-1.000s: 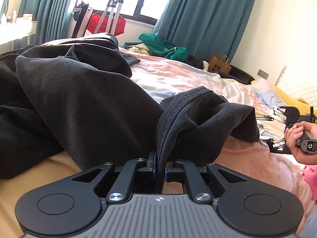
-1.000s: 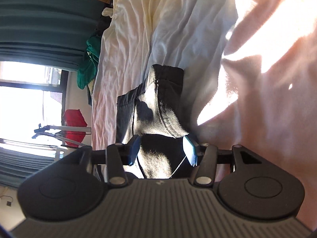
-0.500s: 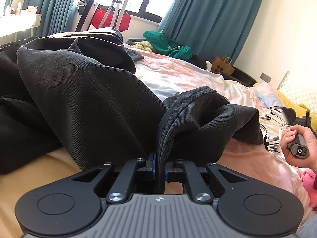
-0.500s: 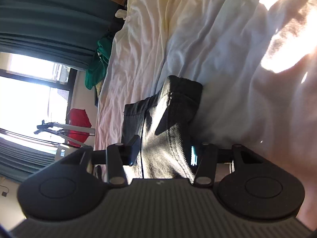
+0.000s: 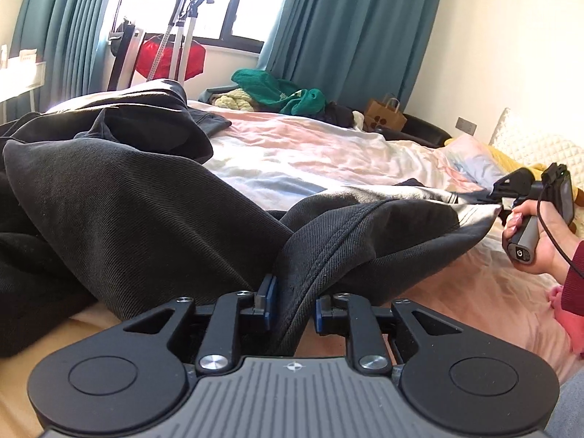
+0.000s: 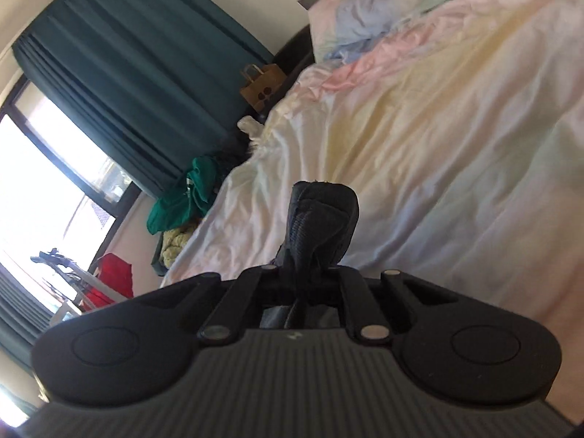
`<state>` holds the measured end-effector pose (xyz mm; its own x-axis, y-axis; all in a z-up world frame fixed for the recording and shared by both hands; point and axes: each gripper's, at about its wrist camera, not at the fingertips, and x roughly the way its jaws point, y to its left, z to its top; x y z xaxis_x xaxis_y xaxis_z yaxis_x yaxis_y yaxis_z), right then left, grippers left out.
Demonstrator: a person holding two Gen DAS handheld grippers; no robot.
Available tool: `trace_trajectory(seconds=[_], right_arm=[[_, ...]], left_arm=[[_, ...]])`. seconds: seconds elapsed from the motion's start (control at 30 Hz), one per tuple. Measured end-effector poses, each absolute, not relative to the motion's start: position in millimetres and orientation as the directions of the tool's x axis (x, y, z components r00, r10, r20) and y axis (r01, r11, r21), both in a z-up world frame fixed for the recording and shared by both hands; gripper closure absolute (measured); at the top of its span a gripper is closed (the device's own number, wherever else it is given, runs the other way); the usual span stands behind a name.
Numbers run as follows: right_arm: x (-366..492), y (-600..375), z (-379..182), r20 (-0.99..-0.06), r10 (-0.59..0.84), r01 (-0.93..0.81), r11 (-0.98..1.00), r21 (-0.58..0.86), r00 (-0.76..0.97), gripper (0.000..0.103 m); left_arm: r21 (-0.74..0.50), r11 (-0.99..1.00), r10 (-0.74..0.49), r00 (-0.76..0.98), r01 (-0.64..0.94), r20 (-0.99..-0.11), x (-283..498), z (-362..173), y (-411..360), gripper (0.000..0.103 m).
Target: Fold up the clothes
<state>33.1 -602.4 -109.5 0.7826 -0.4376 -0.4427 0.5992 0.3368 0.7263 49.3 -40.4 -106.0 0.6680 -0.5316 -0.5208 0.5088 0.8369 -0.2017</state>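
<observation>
A dark grey garment lies bunched on the bed. Its hem runs between the fingers of my left gripper, whose jaws stand slightly apart with the cloth still between the blue pads. My right gripper is shut on another bunched corner of the same garment and holds it up off the sheet. In the left wrist view the right gripper shows at the far right, pulling the garment's edge taut.
The pastel bed sheet spreads behind the garment. A green cloth pile and a brown paper bag sit at the far edge. Pillows lie at the right. Teal curtains and a window are behind.
My right gripper closed on the garment's corner and lifted it away to the right, stretching the cloth. My left gripper's jaws have parted a little around the hem.
</observation>
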Motion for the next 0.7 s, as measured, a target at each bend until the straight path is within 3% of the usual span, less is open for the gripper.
trace_trajectory(seconds=[0.07, 0.1, 0.17, 0.27, 0.43, 0.53, 0.7], right_arm=[[31, -608, -128, -0.500, -0.417, 0.633, 0.291, 0.718, 0.759, 0.096], [30, -610, -135, -0.522, -0.408, 0.646, 0.276, 0.711, 0.749, 0.096], [32, -607, -138, -0.539, -0.410, 0.665, 0.289, 0.688, 0.736, 0.096], [35, -601, -132, -0.545, -0.424, 0.684, 0.329, 0.651, 0.723, 0.095], [30, -599, -129, -0.552, -0.420, 0.687, 0.328, 0.648, 0.721, 0.095], [31, -599, -130, -0.552, -0.426, 0.691, 0.329, 0.643, 0.717, 0.095], [34, -598, -131, -0.551, -0.441, 0.700, 0.334, 0.631, 0.708, 0.095]], left_arm=[[-0.223, 0.831, -0.541, 0.647, 0.509, -0.538, 44, -101, -38, 0.065], [-0.236, 0.828, -0.546, 0.635, 0.509, -0.547, 42, -98, -37, 0.048], [-0.321, 0.825, -0.562, 0.615, 0.466, -0.553, 35, -92, -23, 0.028], [-0.488, 0.802, -0.586, 0.610, 0.343, -0.533, 29, -87, 9, 0.023], [-0.784, 0.611, -0.533, 0.678, -0.105, -0.506, 41, -117, 92, 0.019], [-0.867, 0.399, -0.486, 0.733, -0.298, -0.476, 48, -146, 128, 0.019], [-0.920, 0.163, -0.416, 0.820, -0.358, -0.393, 56, -167, 149, 0.020]])
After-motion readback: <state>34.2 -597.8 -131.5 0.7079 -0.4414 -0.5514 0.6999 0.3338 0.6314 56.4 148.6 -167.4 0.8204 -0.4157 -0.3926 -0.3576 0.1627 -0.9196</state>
